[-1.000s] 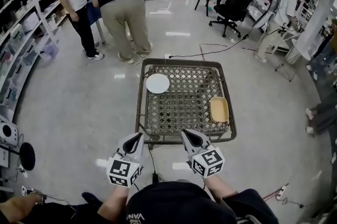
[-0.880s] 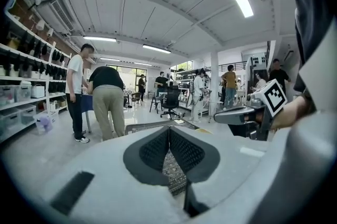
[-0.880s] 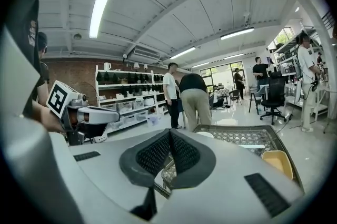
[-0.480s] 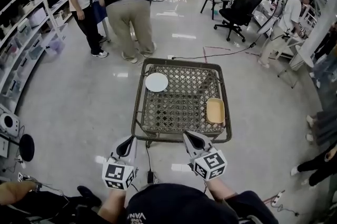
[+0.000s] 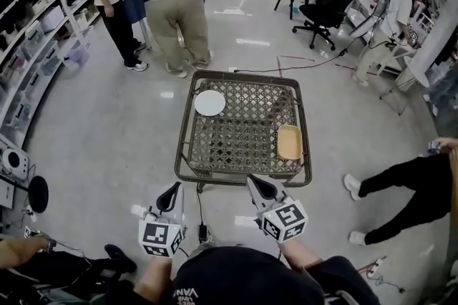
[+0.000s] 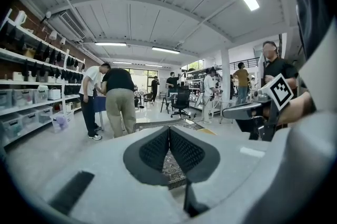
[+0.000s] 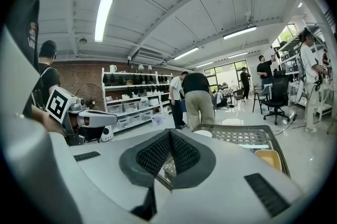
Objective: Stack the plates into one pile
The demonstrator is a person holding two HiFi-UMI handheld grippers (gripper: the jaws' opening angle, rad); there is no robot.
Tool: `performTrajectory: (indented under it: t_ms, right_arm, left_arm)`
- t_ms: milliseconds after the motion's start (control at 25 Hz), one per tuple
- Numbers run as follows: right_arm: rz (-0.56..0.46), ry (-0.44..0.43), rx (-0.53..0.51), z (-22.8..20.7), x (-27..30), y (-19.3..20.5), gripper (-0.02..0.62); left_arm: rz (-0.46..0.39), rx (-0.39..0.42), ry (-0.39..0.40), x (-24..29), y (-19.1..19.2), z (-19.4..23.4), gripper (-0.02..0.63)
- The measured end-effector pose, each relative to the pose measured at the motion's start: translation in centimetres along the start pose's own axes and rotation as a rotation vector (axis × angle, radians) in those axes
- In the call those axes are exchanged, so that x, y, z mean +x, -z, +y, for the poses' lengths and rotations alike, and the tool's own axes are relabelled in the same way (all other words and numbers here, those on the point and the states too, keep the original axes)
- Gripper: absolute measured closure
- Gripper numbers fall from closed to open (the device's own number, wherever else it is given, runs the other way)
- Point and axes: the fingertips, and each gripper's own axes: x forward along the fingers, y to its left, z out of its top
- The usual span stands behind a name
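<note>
Since the earlier frames the bench (image 5: 243, 132) has shifted up the head view. The left tongs (image 5: 172, 190) have moved outward, past its near left corner. A person's legs (image 5: 390, 200) have entered at the right.

Left tongs: pads closed tip to tip, nothing held. Right tongs (image 5: 254, 183): pads closed together, nothing held.

Both tongs point forward and slightly down at the bench's near edge, short of it and side by side. The left forearm (image 5: 152, 281) and right forearm (image 5: 299, 253) reach forward from the body, marker cubes uppermost.

On the woven bench top a round white plate (image 5: 210, 103) lies at the far left corner. A yellow rectangular plate (image 5: 289, 142) lies against the right rim. The two are well apart.
</note>
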Motion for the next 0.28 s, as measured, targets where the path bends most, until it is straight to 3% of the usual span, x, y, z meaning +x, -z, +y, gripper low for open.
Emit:
performTrajectory:
  t_ms: [280]
  right_arm:
    - [-0.005,-0.001,0.007,-0.42,-0.61,-0.07,0.595]
  left_arm:
    - [0.007,0.001,-0.003,-0.11,0.12,-1.09,0.586]
